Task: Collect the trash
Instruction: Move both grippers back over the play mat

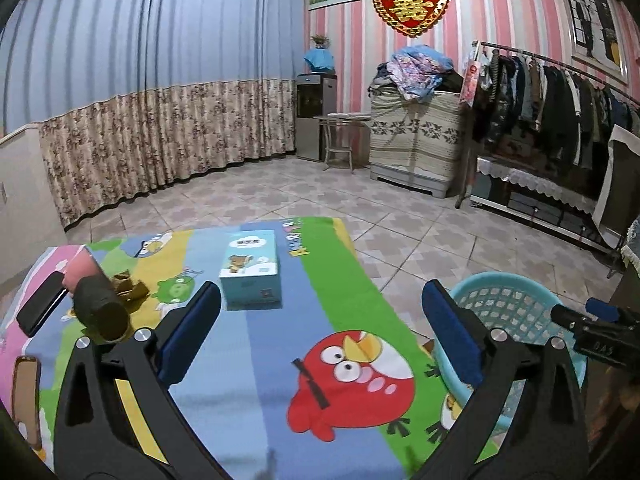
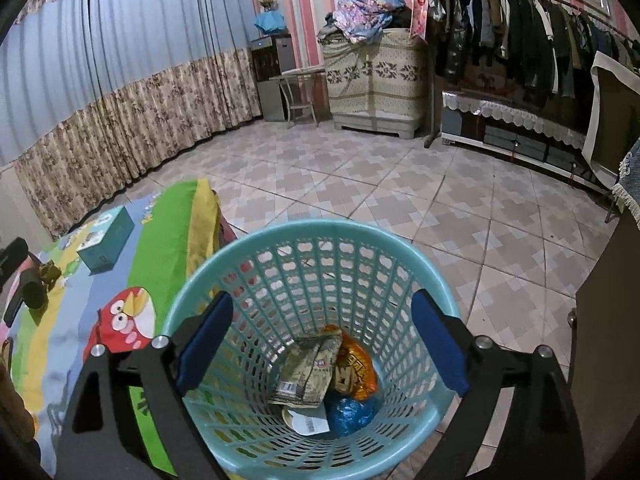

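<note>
Right gripper [image 2: 320, 344] hangs over the basket [image 2: 436, 276], fingers spread wide, nothing between them. Wrappers [image 2: 308, 372] lie at the basket bottom, directly below; labels unreadable. Left gripper [image 1: 320, 320] hovers above the cartoon mat [image 1: 280, 360], also spread and bare. Tissue box [image 1: 250, 270] sits ahead; crumpled scrap [image 1: 130, 286] far left, partly hidden.

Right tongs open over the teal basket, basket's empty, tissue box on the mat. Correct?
Not quite: the basket is not empty. The right wrist view shows the right tongs open above the teal basket, and wrappers plus a blue crumpled piece lie at its bottom. The tissue box does sit on the mat.
</note>
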Available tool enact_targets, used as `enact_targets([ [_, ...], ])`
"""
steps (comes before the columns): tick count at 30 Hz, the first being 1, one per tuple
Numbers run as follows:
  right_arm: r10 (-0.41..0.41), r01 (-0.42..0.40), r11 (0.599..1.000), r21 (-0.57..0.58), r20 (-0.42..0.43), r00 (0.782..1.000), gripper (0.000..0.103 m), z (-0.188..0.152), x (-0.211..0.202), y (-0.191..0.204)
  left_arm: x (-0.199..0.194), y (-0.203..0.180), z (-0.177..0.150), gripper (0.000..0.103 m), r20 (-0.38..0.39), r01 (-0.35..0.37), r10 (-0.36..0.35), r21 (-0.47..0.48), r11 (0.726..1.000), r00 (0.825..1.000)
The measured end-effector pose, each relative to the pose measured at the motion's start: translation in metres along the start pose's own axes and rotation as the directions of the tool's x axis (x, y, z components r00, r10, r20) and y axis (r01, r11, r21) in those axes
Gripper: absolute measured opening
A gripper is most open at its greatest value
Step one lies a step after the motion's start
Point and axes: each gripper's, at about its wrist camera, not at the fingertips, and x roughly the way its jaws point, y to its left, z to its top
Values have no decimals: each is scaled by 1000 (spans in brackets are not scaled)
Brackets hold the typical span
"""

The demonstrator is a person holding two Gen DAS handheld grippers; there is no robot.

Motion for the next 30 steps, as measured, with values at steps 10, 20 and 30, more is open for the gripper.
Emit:
enact_targets([
  [10, 3, -2, 1000, -11, 68, 998, 89, 4, -15, 18, -16, 32, -8, 97, 25, -76, 76, 12, 997, 997],
  [20, 68, -65, 997, -31, 113, 991, 96, 2, -30, 53, -28, 81, -20, 97, 11, -138, 138, -38, 990, 990],
  [30, 149, -144, 988, -60, 90, 985, 98, -17, -30, 109, -34, 140, -40, 97, -38, -220, 218, -84, 972, 975],
])
